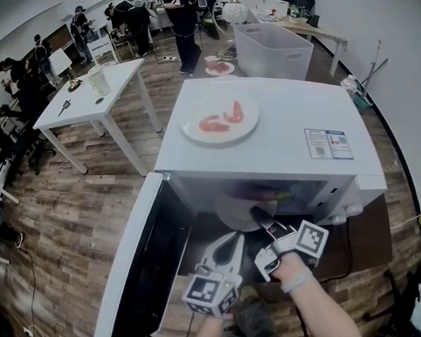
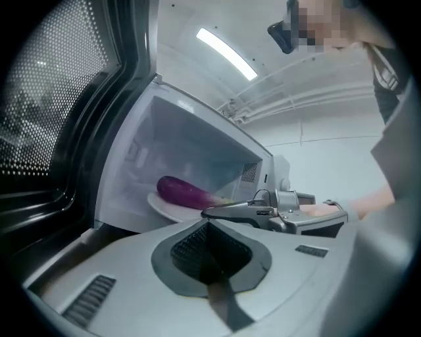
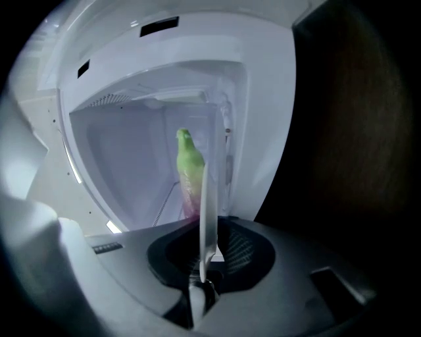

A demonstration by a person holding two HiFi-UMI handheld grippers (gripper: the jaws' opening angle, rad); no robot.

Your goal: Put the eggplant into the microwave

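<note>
A purple eggplant (image 2: 184, 191) with a green stem end (image 3: 189, 164) lies on a white plate (image 2: 164, 207) inside the open white microwave (image 1: 269, 125). My right gripper (image 1: 256, 214) reaches into the cavity and is shut on the plate's near rim (image 3: 207, 197), which shows edge-on between its jaws. The left gripper (image 1: 231, 239) hangs just in front of the opening, beside the right one. It is shut with nothing in it. From the head view the eggplant (image 1: 264, 195) is mostly hidden under the microwave's top.
The microwave door (image 1: 145, 266) hangs wide open to the left, close beside my left gripper. A second plate (image 1: 219, 117) with red food sits on the microwave's top. White tables, a clear bin (image 1: 273, 51) and people stand farther back on the wooden floor.
</note>
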